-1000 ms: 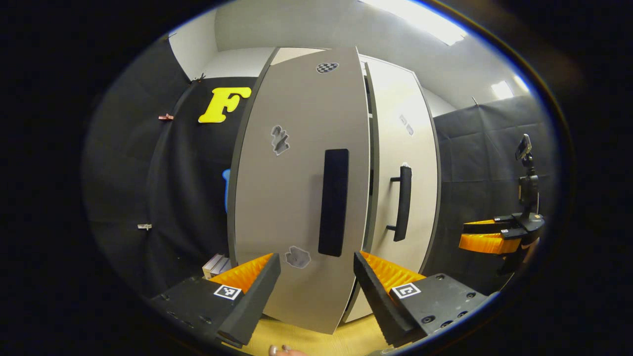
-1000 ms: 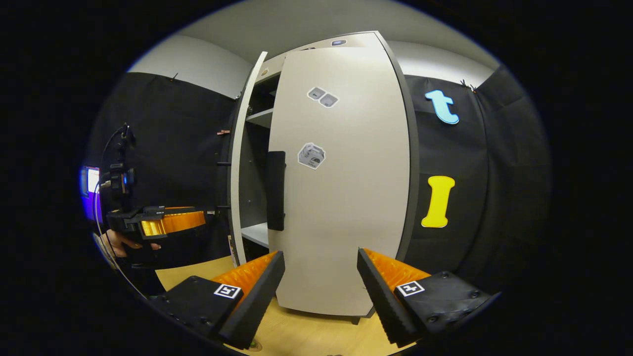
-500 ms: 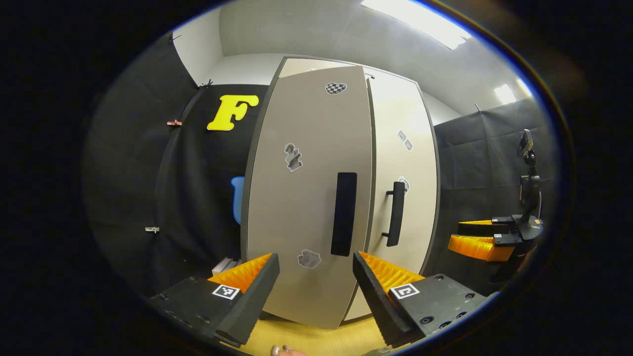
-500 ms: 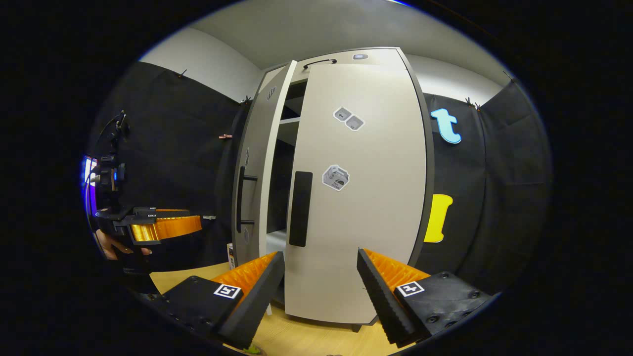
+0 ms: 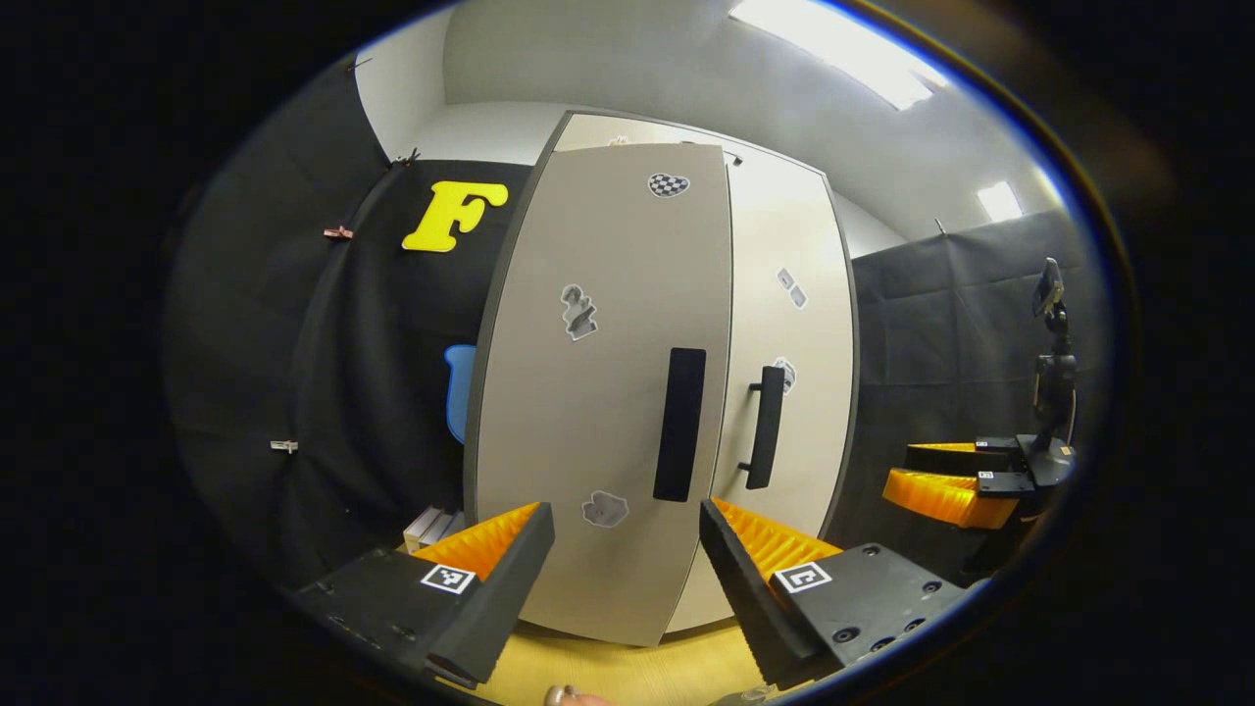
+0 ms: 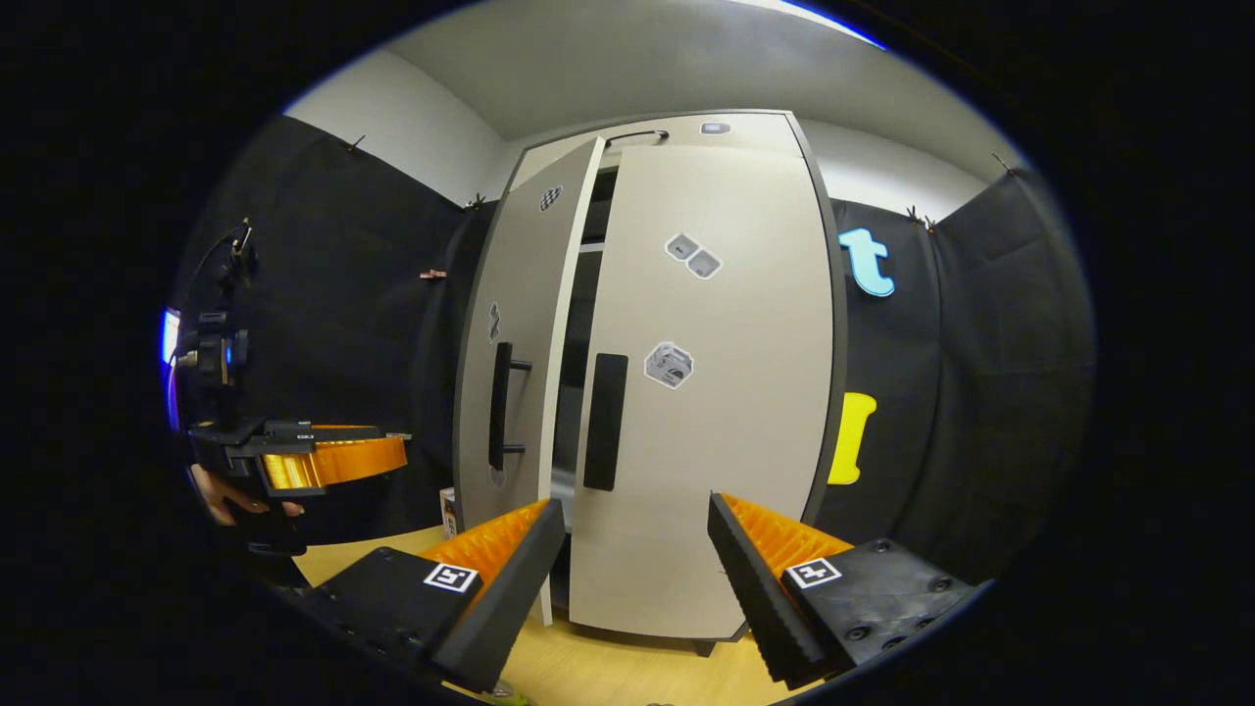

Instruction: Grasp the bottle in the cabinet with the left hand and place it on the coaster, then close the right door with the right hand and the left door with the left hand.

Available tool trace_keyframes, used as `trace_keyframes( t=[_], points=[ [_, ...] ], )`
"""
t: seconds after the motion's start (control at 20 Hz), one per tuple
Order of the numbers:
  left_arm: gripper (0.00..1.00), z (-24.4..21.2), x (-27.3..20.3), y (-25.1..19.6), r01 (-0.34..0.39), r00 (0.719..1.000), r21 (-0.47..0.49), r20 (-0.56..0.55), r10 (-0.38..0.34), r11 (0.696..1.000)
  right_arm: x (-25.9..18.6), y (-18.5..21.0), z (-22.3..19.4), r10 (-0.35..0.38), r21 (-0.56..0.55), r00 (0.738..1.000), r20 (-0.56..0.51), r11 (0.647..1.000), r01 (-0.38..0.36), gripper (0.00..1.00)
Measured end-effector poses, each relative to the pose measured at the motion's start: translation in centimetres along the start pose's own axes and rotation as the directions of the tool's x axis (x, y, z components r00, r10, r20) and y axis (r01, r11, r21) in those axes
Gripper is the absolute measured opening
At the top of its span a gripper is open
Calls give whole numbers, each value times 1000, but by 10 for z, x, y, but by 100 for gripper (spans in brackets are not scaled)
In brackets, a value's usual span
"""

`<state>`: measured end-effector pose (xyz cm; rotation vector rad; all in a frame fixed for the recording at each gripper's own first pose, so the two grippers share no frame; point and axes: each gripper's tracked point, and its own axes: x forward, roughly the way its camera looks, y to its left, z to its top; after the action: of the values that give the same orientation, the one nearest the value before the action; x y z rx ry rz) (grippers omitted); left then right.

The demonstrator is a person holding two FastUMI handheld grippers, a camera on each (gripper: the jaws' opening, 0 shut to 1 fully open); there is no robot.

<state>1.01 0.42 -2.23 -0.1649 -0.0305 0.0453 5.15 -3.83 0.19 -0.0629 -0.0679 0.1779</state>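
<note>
In the left gripper view the pale grey cabinet stands ahead. Its left door [image 5: 588, 392], with a black handle [image 5: 678, 424], is swung almost to the right door [image 5: 794, 343], whose handle [image 5: 765, 427] sits beside it. My left gripper [image 5: 627, 549] is open and empty, a short way off the left door. In the right gripper view the right door [image 6: 716, 392] lies flat on the cabinet, and the left door [image 6: 515, 343] stands slightly ajar with a dark gap [image 6: 578, 343]. My right gripper [image 6: 637, 549] is open and empty. The left gripper [image 6: 324, 459] hovers at the left.
The cabinet stands on a light wooden table [image 5: 608, 672]. A small box [image 5: 426, 525] sits by the cabinet's left foot. The right gripper [image 5: 946, 485] hangs at the far right of the left gripper view. Black cloth walls flank the cabinet on both sides.
The left door has swung in from wide open to a narrow gap. Both grippers have drawn back from the cabinet, which now looks smaller.
</note>
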Motion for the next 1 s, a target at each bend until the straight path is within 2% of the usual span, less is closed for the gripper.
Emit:
trace_keyframes(
  t=[0.15, 0.55, 1.0],
  points=[
    [95, -5, 3, -3, 22, 1000, -24, -19, -23, 999, -5, -4, 1, -20, 2, 1000, -2, 1000, 20, 98],
    [95, -9, 6, -19, 64, 997, 9, -33, -64, 998, -9, -6, -1, -25, 10, 1000, -8, 1000, 25, 98],
    [95, -8, 10, -24, 64, 997, 58, -46, -62, 996, -5, -12, -6, -31, 14, 999, -19, 999, 32, 98]
  ],
)
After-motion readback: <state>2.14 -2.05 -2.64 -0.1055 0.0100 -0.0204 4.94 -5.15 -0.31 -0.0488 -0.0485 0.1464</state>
